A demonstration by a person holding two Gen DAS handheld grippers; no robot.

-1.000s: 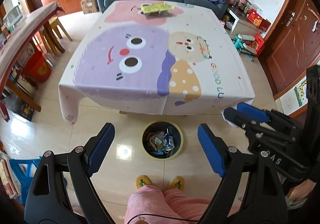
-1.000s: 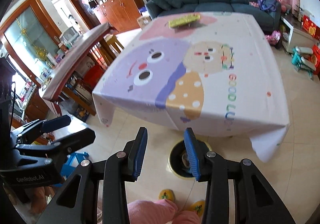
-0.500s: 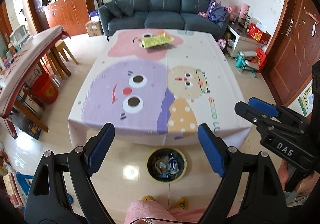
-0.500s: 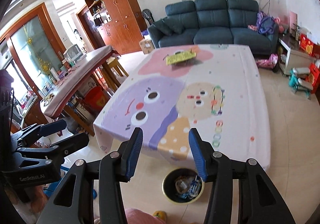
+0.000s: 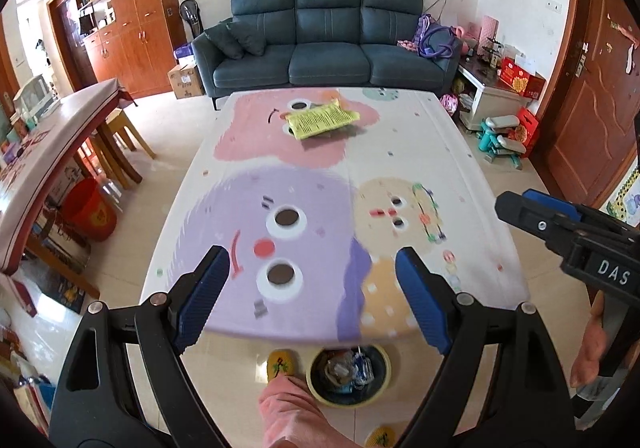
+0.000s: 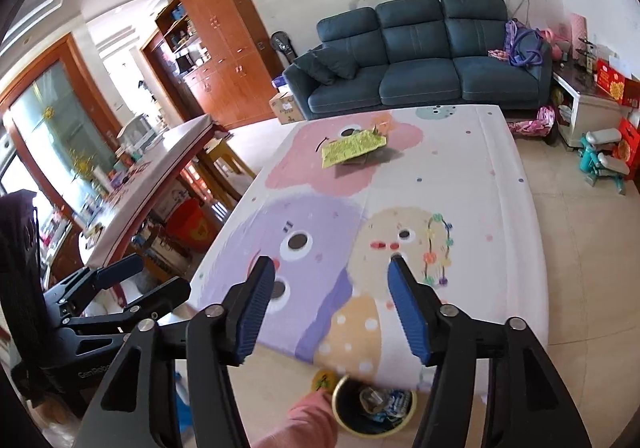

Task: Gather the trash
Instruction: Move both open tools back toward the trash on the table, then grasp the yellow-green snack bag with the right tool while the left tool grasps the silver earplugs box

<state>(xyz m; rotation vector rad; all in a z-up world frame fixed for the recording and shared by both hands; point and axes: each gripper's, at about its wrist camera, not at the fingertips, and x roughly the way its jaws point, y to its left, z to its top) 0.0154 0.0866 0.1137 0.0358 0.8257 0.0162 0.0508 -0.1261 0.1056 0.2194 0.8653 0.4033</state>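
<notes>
Change: both grippers have risen since a second ago; the views then looked down on the bin and the table's near edge, and now take in the whole table and the sofa; the right gripper's jaws have spread wider.
Left gripper (image 5: 312, 296): held above the near end of the table, jaws wide apart, nothing between them.
Right gripper (image 6: 330, 300): held beside the left one, jaws apart and empty; in the left wrist view it shows at the right edge, held by a hand (image 5: 592, 352).
Yellow wrapper (image 5: 322, 121): lies flat at the far end of the table, on the pink patch of the cloth, well apart from both grippers.
Table (image 5: 460, 176): covered by a cartoon-print cloth in pink, purple and yellow.
Bin (image 5: 349, 376): round, yellow-rimmed, on the floor at the near edge of the table, with crumpled wrappers inside.
Person: pink trouser leg (image 5: 296, 412) and yellow slipper (image 5: 282, 364) just beside the bin.
Sofa (image 5: 326, 48): dark blue, beyond the far end of the table.
</notes>
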